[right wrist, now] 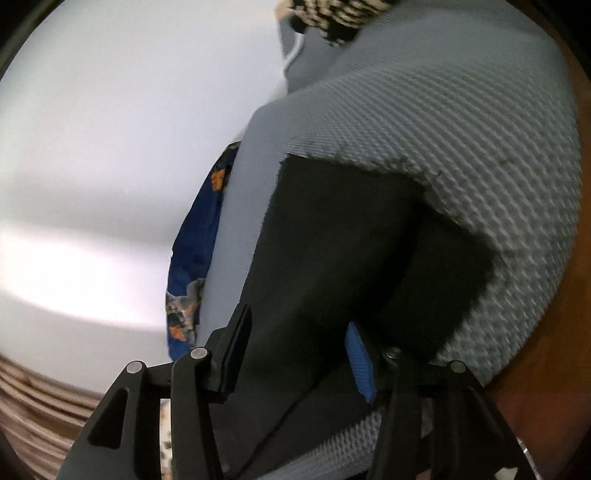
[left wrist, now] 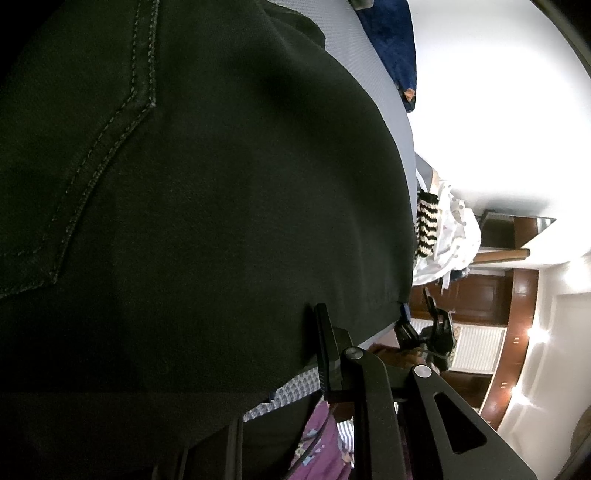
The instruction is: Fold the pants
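Spreading ahead of both tongs, the grey woven cover (right wrist: 480, 155) is the largest thing, with the black pants (left wrist: 207, 192) lying on it. In the left wrist view the pants fill nearly everything ahead of and left of the left gripper (left wrist: 332, 354): dark, matte cloth with a stitched back pocket (left wrist: 74, 177) outlined in double seams, its point aimed toward the tongs. The left gripper is nearly closed, its one visible finger pressed into the pants' edge, so it seems to pinch the cloth. In the right wrist view a flat, folded part of the pants reaches between the fingers of the right gripper (right wrist: 295, 354), whose jaws stand apart, neither pad pressing the cloth. Left of those tongs a blue patterned garment (right wrist: 195, 240) hangs off the cover's edge. Farther ahead lies a small black-and-cream striped knit (right wrist: 332, 14).
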`<state>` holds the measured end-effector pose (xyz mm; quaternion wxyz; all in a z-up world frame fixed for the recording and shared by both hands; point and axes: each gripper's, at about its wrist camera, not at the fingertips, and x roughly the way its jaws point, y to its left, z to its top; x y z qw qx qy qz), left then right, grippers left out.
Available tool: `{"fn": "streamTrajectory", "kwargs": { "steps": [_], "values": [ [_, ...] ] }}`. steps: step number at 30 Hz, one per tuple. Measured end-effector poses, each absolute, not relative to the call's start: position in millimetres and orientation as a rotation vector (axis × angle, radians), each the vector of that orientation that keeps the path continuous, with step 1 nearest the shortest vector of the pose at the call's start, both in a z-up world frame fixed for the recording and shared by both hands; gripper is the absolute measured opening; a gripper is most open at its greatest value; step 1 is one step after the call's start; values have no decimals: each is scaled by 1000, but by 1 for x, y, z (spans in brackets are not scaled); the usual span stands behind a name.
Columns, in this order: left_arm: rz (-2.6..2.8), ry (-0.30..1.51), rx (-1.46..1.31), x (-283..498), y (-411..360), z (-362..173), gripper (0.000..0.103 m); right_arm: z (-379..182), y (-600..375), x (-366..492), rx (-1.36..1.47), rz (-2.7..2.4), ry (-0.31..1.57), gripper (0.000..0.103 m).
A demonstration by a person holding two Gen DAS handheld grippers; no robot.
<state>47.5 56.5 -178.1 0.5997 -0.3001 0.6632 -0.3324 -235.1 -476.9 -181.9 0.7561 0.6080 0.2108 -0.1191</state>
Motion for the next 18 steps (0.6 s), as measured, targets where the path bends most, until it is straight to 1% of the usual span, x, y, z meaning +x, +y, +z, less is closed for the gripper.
{"fn": "streamTrajectory", "kwargs": {
  "steps": [1, 3, 6, 8, 11, 13, 16, 18],
  "values": [
    [-771, 1537, -697, 47, 57, -178, 18, -183, -477, -233, 1316, -263, 471, 42],
    [-774, 1532, -689, 46, 56, -177, 18, -189, -476, -230, 1312, -272, 513, 8],
    [-776, 1524, -685, 46, 56, -177, 18, -192, -474, -234, 1331, -273, 505, 7],
    [-776, 1500, -659, 44, 55, -173, 18, -184, -471, -239, 1307, -274, 492, 3],
    [-793, 1472, -641, 43, 55, -166, 17, -170, -472, -250, 1332, -254, 456, 3],
    [-804, 1458, -657, 43, 59, -162, 17, -163, -472, -254, 1313, -268, 474, 3],
    [-799, 1457, -685, 43, 68, -158, 17, -173, -471, -262, 1360, -279, 500, 3],
    [-798, 1456, -675, 43, 71, -158, 16, -190, -473, -263, 1398, -290, 518, 3]
  ]
}}
